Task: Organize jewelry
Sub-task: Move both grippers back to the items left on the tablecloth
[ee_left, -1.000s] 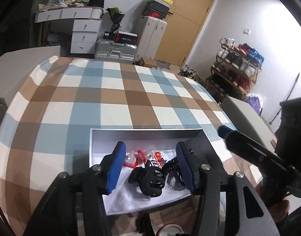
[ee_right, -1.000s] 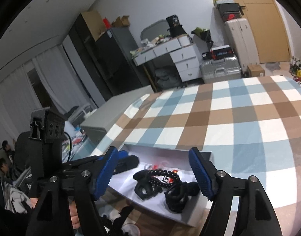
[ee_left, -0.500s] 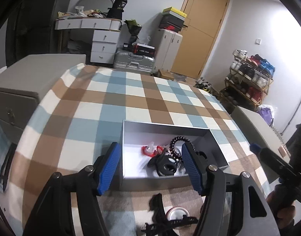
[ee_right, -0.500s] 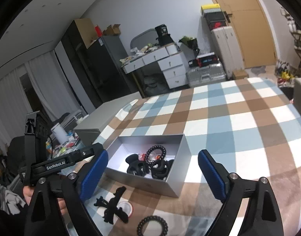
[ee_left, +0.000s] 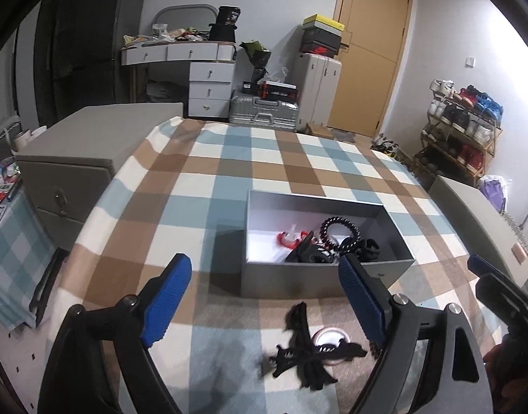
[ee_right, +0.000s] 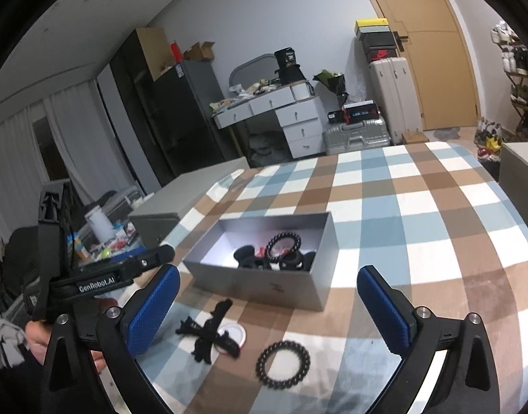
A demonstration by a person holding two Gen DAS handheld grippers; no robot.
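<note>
A: What is sitting where right now?

B: A checked tablecloth (ee_right: 384, 186) is covering the tabletop, and a grey box (ee_right: 264, 284) is sitting a little in from the near edge. Inside it, black clips, a red piece and one dark bead bracelet (ee_right: 284, 245) are lying piled toward the box's right end.

A: And what is lying loose?

B: Between the box and the near edge, a black hair clip (ee_right: 208, 336) is lying partly over a small round lid (ee_right: 234, 334), and a second bead bracelet (ee_right: 283, 363) is lying just right of them, apart from both.

A: What are the claws doing?

B: The left gripper (ee_left: 264, 296) is hanging over the near strip with its jaws wide apart. They have just been opening, and nothing is between the pads. The right gripper (ee_right: 267, 310) is standing just as wide, also freshly opened, also holding nothing.

A: So which step are we looking at?

B: I'd judge that both hands are lining up for the next pickup, with part of the jewelry already boxed.

A: What is the next move asking for?

B: Probably lowering one gripper over the loose bracelet or the clip, closing on it and carrying it over the box's near wall. The clip overlapping the lid may be dragging it along.
</note>
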